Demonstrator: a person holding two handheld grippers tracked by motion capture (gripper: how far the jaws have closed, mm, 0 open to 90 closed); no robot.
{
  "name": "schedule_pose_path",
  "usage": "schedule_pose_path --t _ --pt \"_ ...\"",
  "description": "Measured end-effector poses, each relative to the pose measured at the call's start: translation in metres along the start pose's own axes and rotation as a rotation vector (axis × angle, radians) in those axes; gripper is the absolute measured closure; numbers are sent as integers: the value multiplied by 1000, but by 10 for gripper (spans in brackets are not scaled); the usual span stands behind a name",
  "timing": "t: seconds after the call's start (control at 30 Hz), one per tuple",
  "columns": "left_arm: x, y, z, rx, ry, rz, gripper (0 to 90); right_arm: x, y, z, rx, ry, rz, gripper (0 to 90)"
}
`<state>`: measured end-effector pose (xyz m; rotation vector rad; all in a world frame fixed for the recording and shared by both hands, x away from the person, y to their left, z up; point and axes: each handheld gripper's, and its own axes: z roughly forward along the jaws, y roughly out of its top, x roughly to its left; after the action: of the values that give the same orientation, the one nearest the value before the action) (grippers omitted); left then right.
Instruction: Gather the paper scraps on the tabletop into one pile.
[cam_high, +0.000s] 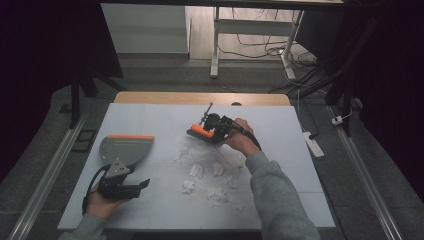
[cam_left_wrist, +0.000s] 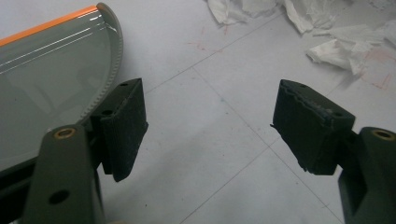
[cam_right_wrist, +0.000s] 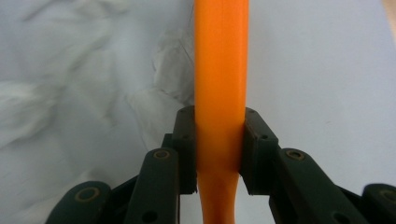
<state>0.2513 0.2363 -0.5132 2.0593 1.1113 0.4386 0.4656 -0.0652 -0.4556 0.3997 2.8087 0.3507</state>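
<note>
The right gripper (cam_right_wrist: 219, 154) clamps an orange brush (cam_right_wrist: 219, 70) (by its handle) above the white table (cam_high: 150, 120), just beyond the paper scraps (cam_high: 212, 175). The left gripper (cam_left_wrist: 210, 126) stands open, empty, beside the grey dustpan (cam_left_wrist: 51, 88).

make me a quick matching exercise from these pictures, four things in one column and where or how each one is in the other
Things:
1. dustpan
2. orange brush
3. left gripper
4. paper scraps

Places or states:
A. clamped between the right gripper's jaws
B. strewn across the middle of the table
C. lying flat at the table's left, orange strip along its far edge
D. open, nothing between the jaws

Pairs: 1-C, 2-A, 3-D, 4-B
</note>
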Motion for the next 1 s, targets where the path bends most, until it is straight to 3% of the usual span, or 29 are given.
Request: schedule_pose_path --t 0.2,0.33,0.57,0.73,0.93,1.0 --pt "-2 1 -1 0 6 6 270 17 -24 -17 -95 70 33 708" --pt "-2 0 -2 -3 11 1 272 16 -36 -36 -181 49 92 707" --pt "-2 -1 -5 -15 18 -7 275 12 -44 -69 -318 33 245 707" --pt "-2 -1 -3 -10 19 -10 275 25 -28 -68 -360 87 299 706" --pt "0 -2 -2 -4 19 -11 276 47 15 -41 -388 181 321 707" --pt "1 -2 -2 -4 18 -13 276 55 32 -32 -389 210 363 707"
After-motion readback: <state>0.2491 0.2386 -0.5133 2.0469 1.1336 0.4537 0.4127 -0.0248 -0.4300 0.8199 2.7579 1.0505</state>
